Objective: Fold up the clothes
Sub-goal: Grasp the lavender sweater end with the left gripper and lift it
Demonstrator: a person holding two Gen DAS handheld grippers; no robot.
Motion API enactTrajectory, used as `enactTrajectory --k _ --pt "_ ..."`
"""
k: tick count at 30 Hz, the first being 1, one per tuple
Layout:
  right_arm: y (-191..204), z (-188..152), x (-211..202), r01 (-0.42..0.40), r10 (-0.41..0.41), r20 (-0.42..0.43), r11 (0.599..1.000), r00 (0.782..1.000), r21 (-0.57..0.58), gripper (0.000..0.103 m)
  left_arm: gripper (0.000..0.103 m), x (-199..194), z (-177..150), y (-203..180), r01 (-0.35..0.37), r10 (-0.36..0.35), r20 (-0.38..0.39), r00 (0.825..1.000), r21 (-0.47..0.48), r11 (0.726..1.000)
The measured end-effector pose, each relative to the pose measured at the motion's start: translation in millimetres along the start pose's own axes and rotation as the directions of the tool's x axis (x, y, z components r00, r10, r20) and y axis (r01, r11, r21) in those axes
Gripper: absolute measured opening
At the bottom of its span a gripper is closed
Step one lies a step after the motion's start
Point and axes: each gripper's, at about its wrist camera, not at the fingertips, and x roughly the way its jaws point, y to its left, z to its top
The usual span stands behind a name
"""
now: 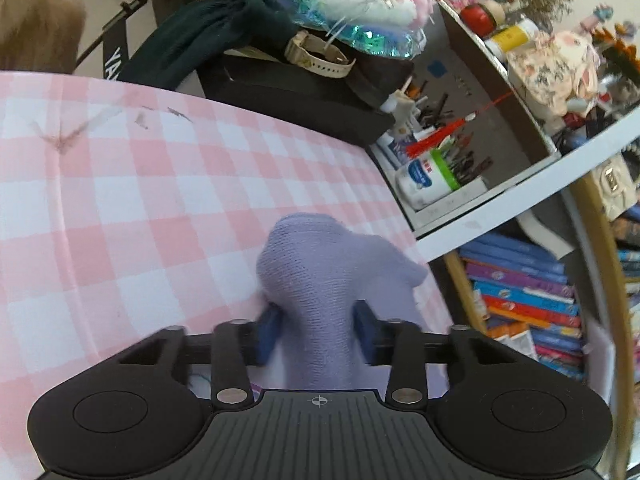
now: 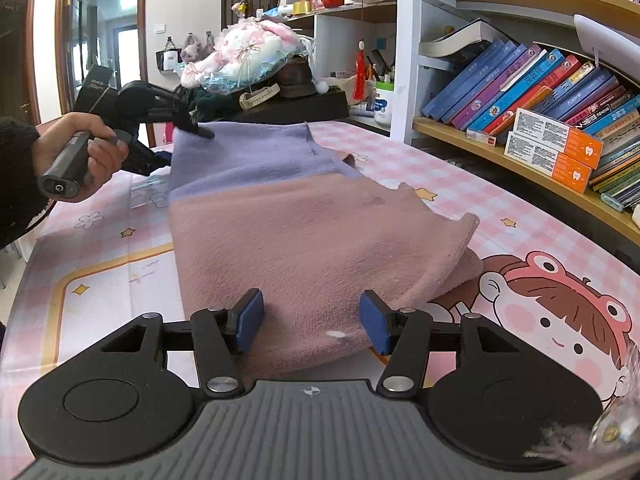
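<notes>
A knitted garment, lilac at its far part (image 2: 248,160) and dusty pink at its near part (image 2: 304,240), lies spread on the pink checked tablecloth (image 2: 472,184). My left gripper (image 1: 316,328) is shut on a bunched lilac corner of the garment (image 1: 320,272) and holds it above the cloth; it also shows in the right wrist view (image 2: 192,124) at the garment's far left corner. My right gripper (image 2: 312,322) is open, its blue pads (image 2: 250,320) on either side of the pink near hem, resting over it.
A shelf with books (image 2: 520,88) and orange boxes (image 2: 552,148) runs along the table's right side. A black case (image 1: 296,96) with a dark cloth, a watch and a plush toy (image 2: 248,52) stands at the far edge. A white bottle (image 1: 428,176) sits in the shelf.
</notes>
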Motion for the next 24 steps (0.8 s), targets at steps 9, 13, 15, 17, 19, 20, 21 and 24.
enactTrajectory --k 9,13,15,17,19,20,21,24 --pt "-2 0 1 -0.008 0.008 -0.003 1.000 1.000 0.011 0.052 0.018 -26 -16 -39 0.043 -0.074 0.056 0.996 0.425 0.904" --pt "-2 0 1 -0.009 0.009 -0.002 1.000 1.000 0.011 0.052 0.019 -13 -6 -15 0.041 -0.045 0.007 0.999 0.310 0.950" --pt "-3 1 1 -0.011 0.011 -0.003 1.000 1.000 0.014 0.052 0.021 -11 -4 -9 0.050 -0.050 -0.005 0.999 0.272 0.961" --pt "-4 1 1 -0.014 0.014 -0.003 1.000 1.000 0.019 0.052 0.027 -8 -3 -4 0.065 -0.062 -0.021 0.998 0.227 0.972" --pt "-5 1 1 -0.017 0.018 -0.003 1.000 1.000 0.020 0.052 0.036 -4 -3 -2 0.077 -0.073 -0.024 0.997 0.210 0.975" --pt "-5 0 1 -0.020 0.020 -0.003 1.000 1.000 0.021 0.052 0.037 -2 -4 -1 0.083 -0.079 -0.026 0.997 0.202 0.976" --pt "-5 0 0 -0.022 0.022 -0.003 1.000 1.000 0.021 0.052 0.043 0 -4 0 0.089 -0.085 -0.027 0.996 0.194 0.977" --pt "-12 -3 -7 -0.026 0.026 -0.002 0.999 1.000 0.026 0.052 0.044 4 -5 2 0.102 -0.099 -0.028 0.995 0.181 0.978"
